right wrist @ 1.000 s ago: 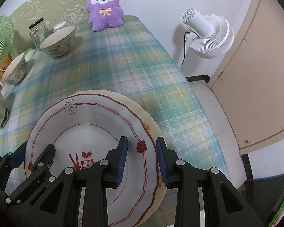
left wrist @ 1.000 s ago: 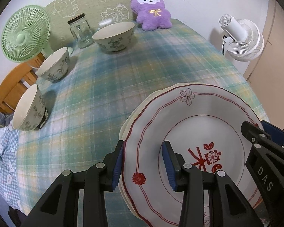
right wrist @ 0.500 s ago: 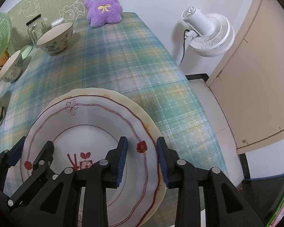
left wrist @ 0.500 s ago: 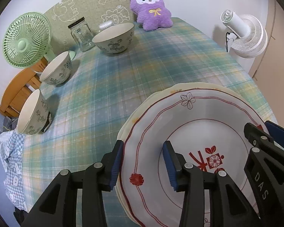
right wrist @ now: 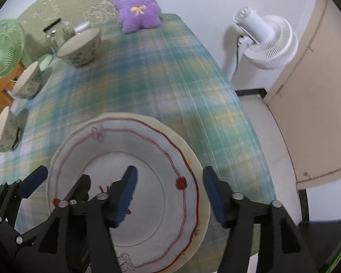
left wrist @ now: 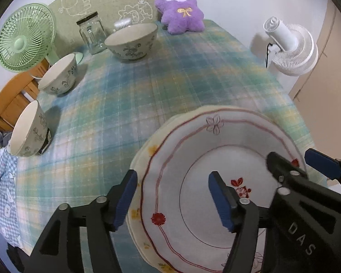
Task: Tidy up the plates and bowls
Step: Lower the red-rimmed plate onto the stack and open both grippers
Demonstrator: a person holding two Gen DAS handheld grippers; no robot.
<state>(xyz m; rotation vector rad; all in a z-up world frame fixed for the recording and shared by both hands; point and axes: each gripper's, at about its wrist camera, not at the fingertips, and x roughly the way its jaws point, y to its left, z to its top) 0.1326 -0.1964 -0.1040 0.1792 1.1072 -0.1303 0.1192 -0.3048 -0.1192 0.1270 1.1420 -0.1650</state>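
The red-lined plate (left wrist: 216,170) sits on top of a cream plate (left wrist: 145,152) at the near edge of the table (left wrist: 147,79). The left gripper (left wrist: 172,195) and the right gripper (right wrist: 168,193) have just been opening, and their fingers stand spread over the plate's two sides, pinching nothing. To do this well, lift both straight up so the stack does not slide, then go for the three bowls (left wrist: 131,39) along the far left edge
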